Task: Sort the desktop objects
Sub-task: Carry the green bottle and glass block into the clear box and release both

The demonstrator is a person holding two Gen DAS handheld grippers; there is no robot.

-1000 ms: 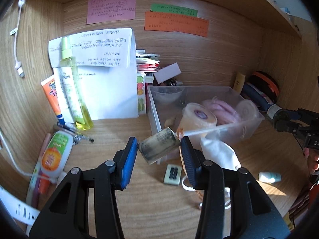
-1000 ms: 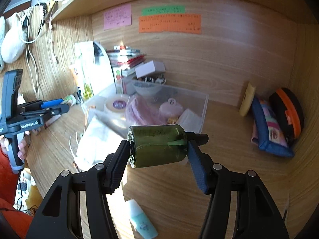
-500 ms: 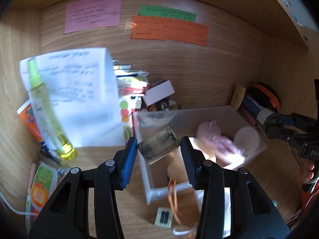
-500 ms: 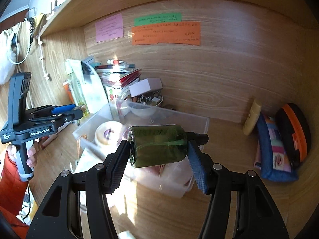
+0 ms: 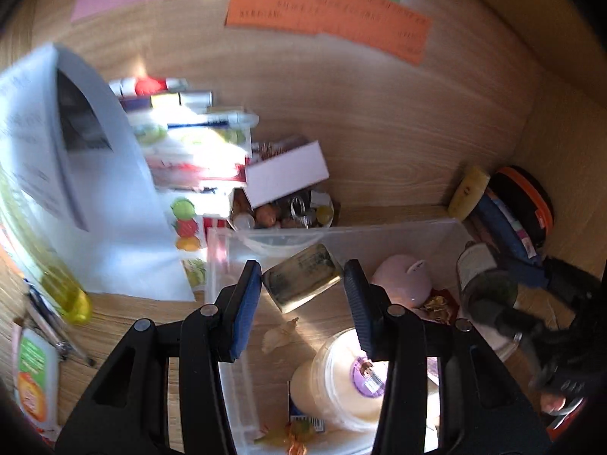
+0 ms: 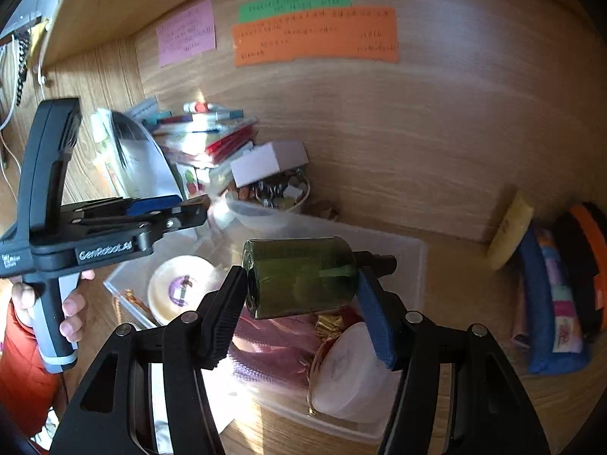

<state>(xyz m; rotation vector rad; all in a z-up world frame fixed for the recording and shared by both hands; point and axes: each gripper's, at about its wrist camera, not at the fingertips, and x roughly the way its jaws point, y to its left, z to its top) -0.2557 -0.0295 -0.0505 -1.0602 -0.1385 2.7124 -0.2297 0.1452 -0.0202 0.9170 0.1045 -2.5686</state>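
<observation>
While the clear bin [image 6: 415, 261] sits near the desk's back edge, the right gripper [image 6: 301, 297] clamps a rigid, slippery green bottle [image 6: 299, 276] across its ends above it; the left gripper [image 5: 301, 295] pinches 1 light, stiff tube [image 5: 301, 282] over the bin's back-left corner.

- Left tool [image 5: 303, 295]: jaws clamped around a held item, its grip wrapped by a hand [image 6: 45, 303].
- Right tool [image 6: 301, 295]: jaws likewise clamped around a held item.
</observation>
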